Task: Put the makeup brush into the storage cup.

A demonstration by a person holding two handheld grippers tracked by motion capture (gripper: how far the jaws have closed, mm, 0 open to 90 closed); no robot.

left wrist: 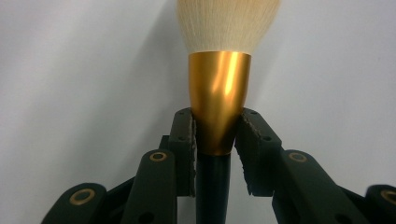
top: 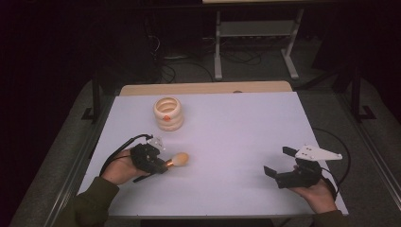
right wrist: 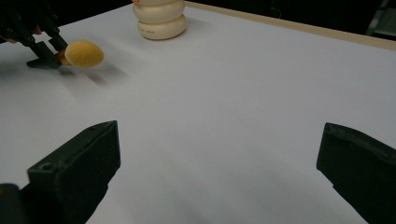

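A makeup brush (left wrist: 219, 93) with a gold ferrule, a dark handle and a pale bristle head (top: 181, 159) is held just above the white table. My left gripper (top: 161, 164) is shut on it at the base of the ferrule, bristles pointing right; the right gripper view shows the brush head (right wrist: 84, 53) at its upper left. A cream ribbed holder (top: 168, 113) made of stacked rings stands upright at the back left, with something orange inside. My right gripper (top: 276, 161) rests at the front right, jaws wide apart and empty.
The white table top (top: 236, 137) stretches between the two grippers, with a wooden strip (top: 203, 88) along its far edge. Beyond it, a metal frame (top: 255, 33) and cables lie on the dark floor.
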